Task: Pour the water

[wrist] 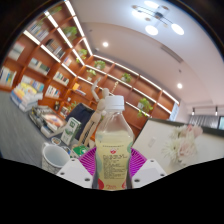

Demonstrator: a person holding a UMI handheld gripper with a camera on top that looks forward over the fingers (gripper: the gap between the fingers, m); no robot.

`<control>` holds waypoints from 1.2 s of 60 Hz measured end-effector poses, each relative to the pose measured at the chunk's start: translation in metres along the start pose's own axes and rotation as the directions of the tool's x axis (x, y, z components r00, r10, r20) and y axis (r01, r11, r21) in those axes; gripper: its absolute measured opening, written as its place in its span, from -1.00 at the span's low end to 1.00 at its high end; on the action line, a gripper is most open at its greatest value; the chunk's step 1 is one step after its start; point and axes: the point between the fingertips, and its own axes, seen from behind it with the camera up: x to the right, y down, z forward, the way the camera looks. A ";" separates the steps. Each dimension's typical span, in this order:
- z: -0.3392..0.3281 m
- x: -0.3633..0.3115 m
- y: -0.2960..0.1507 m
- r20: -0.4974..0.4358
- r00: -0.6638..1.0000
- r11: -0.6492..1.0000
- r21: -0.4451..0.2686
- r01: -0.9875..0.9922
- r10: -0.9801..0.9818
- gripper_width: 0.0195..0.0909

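A clear plastic bottle (113, 150) with a white cap, a pink-printed label and pale yellowish liquid stands upright between my fingers. My gripper (113, 163) is shut on the bottle, with a magenta pad (88, 161) pressed against each side of its lower body. The view is tilted, so the room leans behind the bottle. A white mug (55, 157) sits on the table just left of the fingers, lower than the bottle's shoulder.
Boxes and cartons (78, 125) crowd the table behind the mug. A pale flower arrangement (184, 143) stands to the right of the bottle. Bookshelves (45, 55) and ceiling lights (152, 22) fill the background.
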 end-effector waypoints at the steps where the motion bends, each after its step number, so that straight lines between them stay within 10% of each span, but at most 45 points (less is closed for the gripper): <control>1: 0.000 0.001 0.002 0.010 0.998 0.999 -0.002 -0.054 0.054 -0.46; 14: 0.012 -0.019 0.030 0.086 0.904 0.908 -0.058 -0.416 0.420 -0.46; 44: 0.016 -0.023 0.080 0.029 0.877 0.876 -0.073 -0.477 0.480 -0.46; 63: -0.009 -0.028 0.090 0.011 0.853 0.847 -0.132 -0.515 0.521 0.49; 72: -0.059 -0.032 0.083 0.013 0.861 0.852 -0.156 -0.500 0.508 0.63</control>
